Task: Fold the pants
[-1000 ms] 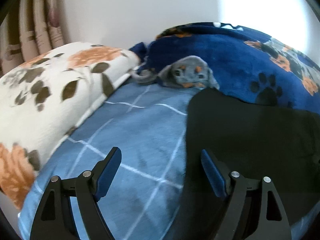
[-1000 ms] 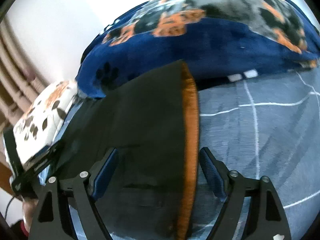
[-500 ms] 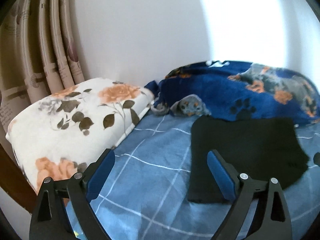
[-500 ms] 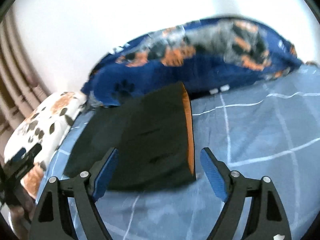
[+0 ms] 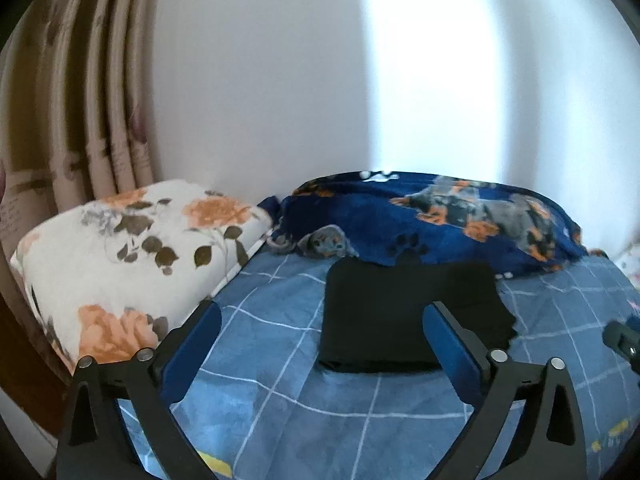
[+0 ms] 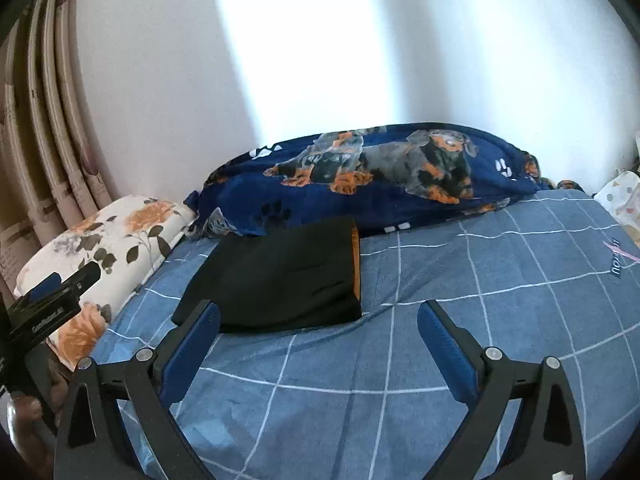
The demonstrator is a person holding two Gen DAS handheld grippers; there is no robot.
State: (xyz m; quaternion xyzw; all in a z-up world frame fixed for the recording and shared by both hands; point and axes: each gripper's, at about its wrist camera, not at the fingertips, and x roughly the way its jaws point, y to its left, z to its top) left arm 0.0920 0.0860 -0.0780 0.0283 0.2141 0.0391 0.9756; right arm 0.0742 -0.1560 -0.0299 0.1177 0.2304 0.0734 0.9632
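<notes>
Pants [image 6: 280, 276] lie folded flat on the bed [image 6: 480, 300], so I hold both my left gripper [image 5: 322, 354] and right gripper [image 6: 318, 346] apart and empty.

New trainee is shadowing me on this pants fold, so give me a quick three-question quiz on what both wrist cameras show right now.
1. True or false: the left gripper is clamped on the black pants.
2. Multiple choice: the pants lie on A) the floral pillow, B) the blue checked sheet, C) the dog-print blanket.
3. Fill in: the strip along the folded pants' right edge is ____.

Key:
1. False; both the left and the right gripper are open and hold nothing.
2. B; the far edge meets the blanket.
3. Orange.
</notes>
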